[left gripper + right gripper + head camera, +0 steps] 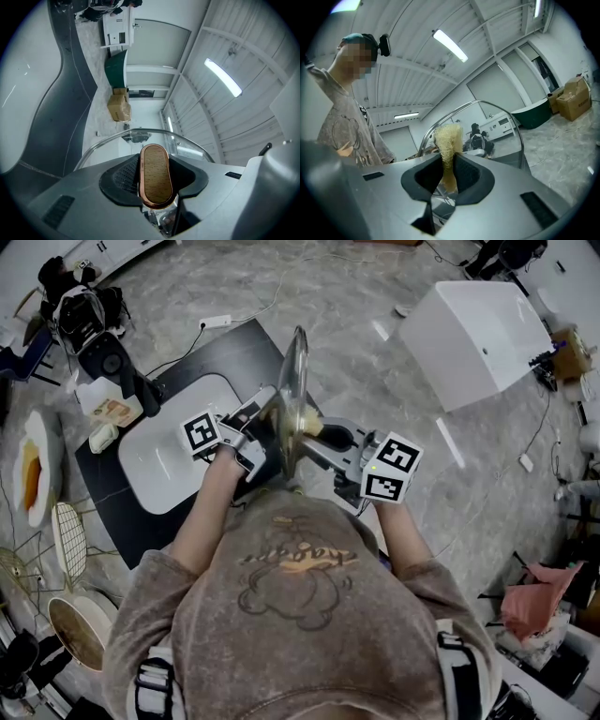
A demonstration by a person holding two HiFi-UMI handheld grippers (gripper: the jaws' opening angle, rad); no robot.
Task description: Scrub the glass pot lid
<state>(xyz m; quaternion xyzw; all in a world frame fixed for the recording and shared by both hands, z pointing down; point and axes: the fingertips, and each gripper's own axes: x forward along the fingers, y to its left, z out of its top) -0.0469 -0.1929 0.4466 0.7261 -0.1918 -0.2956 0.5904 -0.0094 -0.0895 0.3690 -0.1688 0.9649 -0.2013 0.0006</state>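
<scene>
I hold the glass pot lid (294,390) upright and edge-on above the table. My left gripper (261,426) is shut on its oval wooden knob (155,174), which fills the gap between the jaws; the lid's metal rim (140,132) arcs just beyond. From the other side my right gripper (328,435) is shut on a pale yellow fibre scrubber (448,140). The scrubber's frayed tip sits against the lid's glass (492,126), and the rim (454,112) curves around it. The scrubber (310,427) shows as a yellow patch at the lid's right face.
Below the lid lies a black mat (234,357) with a white tray (173,456). A packet (114,412) and a camera rig (89,320) stand at the left, with a plate (36,470), a wire rack (70,532) and a bowl (75,629). A white box (478,334) stands on the floor at the right.
</scene>
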